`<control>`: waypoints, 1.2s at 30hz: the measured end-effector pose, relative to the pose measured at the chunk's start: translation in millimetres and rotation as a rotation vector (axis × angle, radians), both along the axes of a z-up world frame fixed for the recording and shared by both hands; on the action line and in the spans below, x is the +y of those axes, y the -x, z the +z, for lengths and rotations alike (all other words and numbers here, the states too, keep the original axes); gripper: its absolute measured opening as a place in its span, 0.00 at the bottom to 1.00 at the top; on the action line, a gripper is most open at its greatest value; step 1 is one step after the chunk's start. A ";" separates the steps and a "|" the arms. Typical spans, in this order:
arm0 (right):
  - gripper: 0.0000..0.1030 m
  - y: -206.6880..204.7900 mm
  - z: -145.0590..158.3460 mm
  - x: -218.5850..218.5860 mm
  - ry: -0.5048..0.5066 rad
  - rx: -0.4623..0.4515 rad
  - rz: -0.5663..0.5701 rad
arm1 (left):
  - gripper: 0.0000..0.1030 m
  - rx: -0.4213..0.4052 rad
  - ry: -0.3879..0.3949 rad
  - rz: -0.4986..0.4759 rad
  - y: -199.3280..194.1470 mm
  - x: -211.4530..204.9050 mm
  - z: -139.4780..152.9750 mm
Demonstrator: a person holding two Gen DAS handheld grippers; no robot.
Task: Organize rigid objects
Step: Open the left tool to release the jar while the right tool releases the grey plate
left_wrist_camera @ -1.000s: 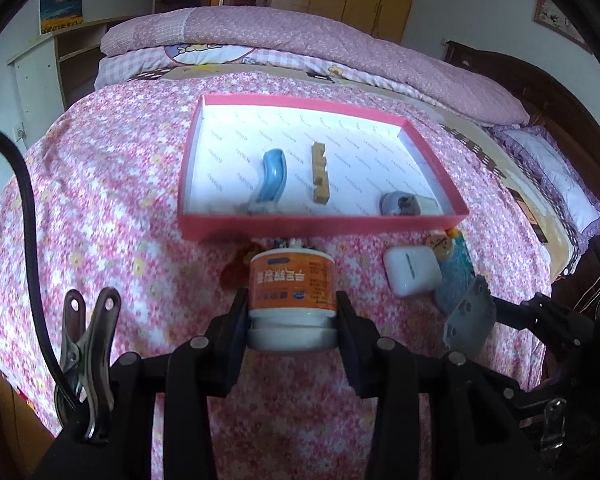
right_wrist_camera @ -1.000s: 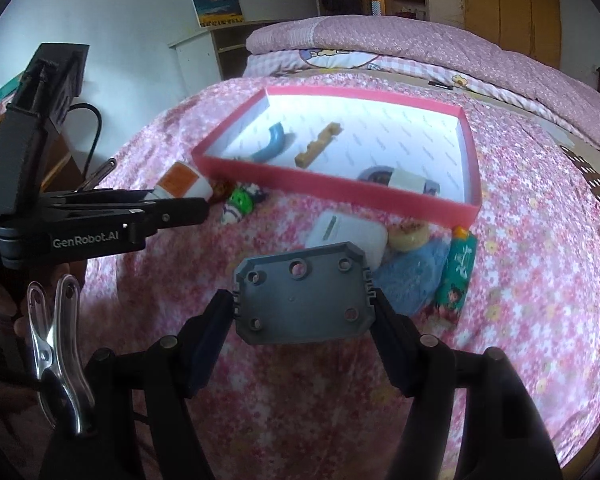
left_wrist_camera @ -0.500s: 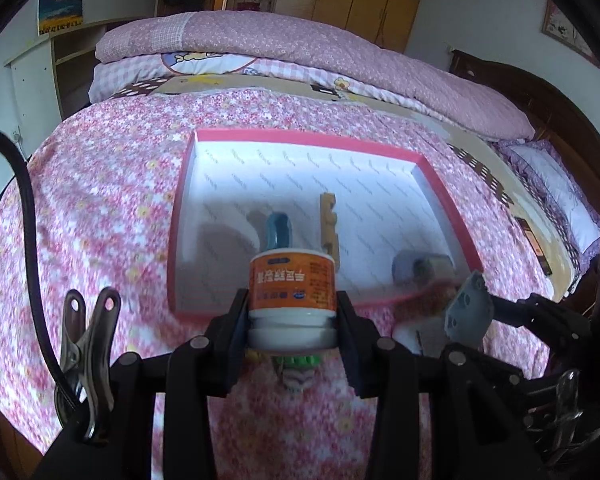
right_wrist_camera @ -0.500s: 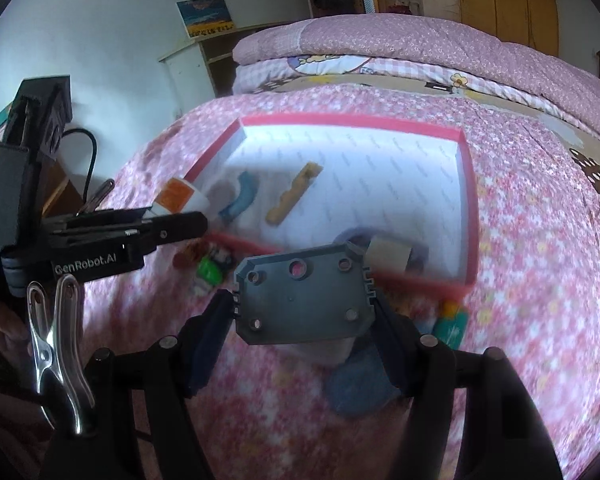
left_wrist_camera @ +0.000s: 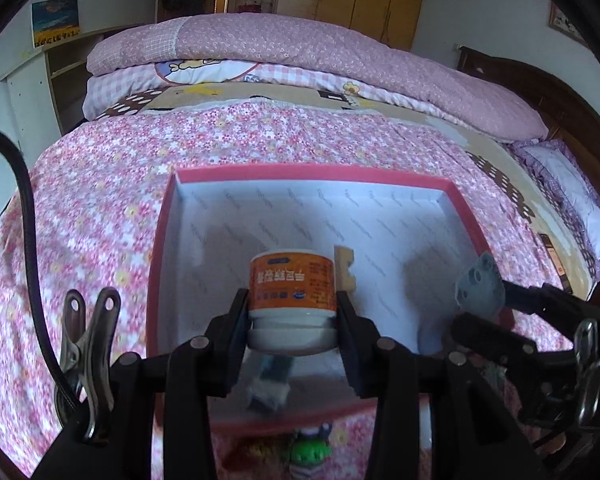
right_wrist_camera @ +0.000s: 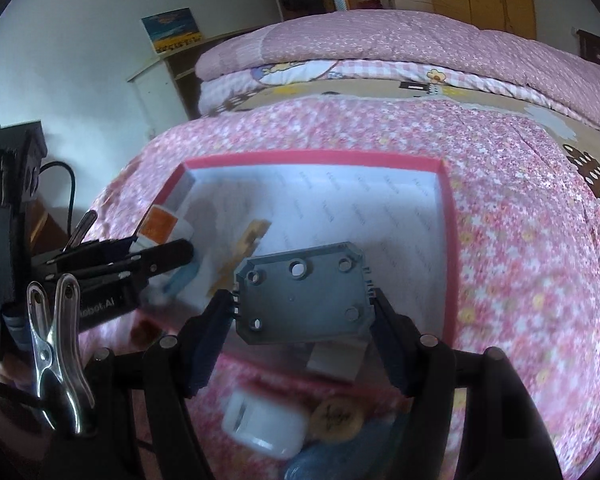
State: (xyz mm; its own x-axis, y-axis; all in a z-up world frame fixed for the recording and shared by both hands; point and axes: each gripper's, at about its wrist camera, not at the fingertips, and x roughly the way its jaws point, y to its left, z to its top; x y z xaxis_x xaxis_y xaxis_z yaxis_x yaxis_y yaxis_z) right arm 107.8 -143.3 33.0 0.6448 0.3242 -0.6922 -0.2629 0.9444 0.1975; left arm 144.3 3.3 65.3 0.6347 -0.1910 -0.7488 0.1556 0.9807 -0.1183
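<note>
My left gripper (left_wrist_camera: 292, 320) is shut on an orange-labelled jar with a white lid (left_wrist_camera: 293, 296), held over the near part of the pink-rimmed white tray (left_wrist_camera: 160, 240). My right gripper (right_wrist_camera: 302, 312) is shut on a flat grey plate with round holes (right_wrist_camera: 302, 294), held above the tray's (right_wrist_camera: 449, 248) near right corner. From the right wrist view the left gripper (right_wrist_camera: 168, 252) and its jar (right_wrist_camera: 160, 226) hang over the tray's left side. A tan wooden piece (left_wrist_camera: 346, 272) lies in the tray behind the jar; a blue curved piece (right_wrist_camera: 182, 278) lies under the left fingers.
The tray rests on a pink floral bedspread (left_wrist_camera: 92, 208). In front of the tray lie a white case (right_wrist_camera: 262, 426), a round tan object (right_wrist_camera: 336, 420), a blue cloth (right_wrist_camera: 320, 462) and a green toy (left_wrist_camera: 310, 454). Folded quilts (left_wrist_camera: 300, 52) are stacked at the far end.
Both grippers have moved forward from the bedspread in front of the tray to over the tray, still holding the jar and the grey plate. The loose items now lie below and behind the fingers.
</note>
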 end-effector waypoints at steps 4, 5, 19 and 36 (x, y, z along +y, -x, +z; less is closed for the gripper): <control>0.67 -17.4 -1.0 -1.9 0.000 0.011 -0.011 | 0.41 0.008 0.002 0.011 -15.2 -0.2 -2.4; 0.67 -20.8 -1.4 -1.4 0.002 0.012 -0.010 | 0.41 0.011 0.007 0.013 -17.4 0.2 -3.0; 0.67 -40.5 -10.3 5.9 0.048 0.019 -0.011 | 0.42 -0.023 -0.077 0.024 -29.6 -8.2 -7.4; 0.74 -30.0 -1.2 3.5 0.072 -0.033 -0.046 | 0.42 -0.037 -0.031 0.040 -18.7 -0.2 7.7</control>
